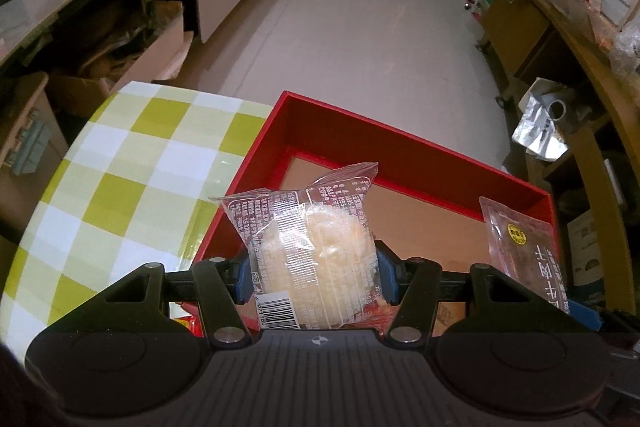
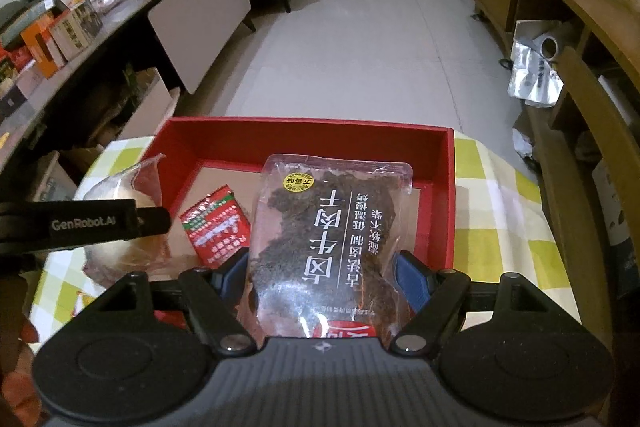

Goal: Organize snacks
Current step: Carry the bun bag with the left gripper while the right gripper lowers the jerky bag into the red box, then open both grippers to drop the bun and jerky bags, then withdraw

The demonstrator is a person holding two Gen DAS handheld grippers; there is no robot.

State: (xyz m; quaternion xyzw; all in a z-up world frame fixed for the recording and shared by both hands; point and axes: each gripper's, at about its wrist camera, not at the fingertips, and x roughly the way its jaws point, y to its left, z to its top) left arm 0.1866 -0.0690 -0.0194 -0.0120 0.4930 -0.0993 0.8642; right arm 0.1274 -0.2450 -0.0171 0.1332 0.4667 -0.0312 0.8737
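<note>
My left gripper is shut on a clear-wrapped round pastry and holds it above the near left edge of the red box. My right gripper is shut on a clear pouch of dark beef jerky and holds it over the red box. The jerky pouch also shows at the right of the left wrist view. The pastry and the left gripper's arm show at the left of the right wrist view. A small red snack packet lies inside the box on its brown floor.
The box stands on a table with a green-and-white checked cloth. A dark counter with boxes and bags runs along the left. Wooden shelving runs along the right. Pale tiled floor lies beyond the table.
</note>
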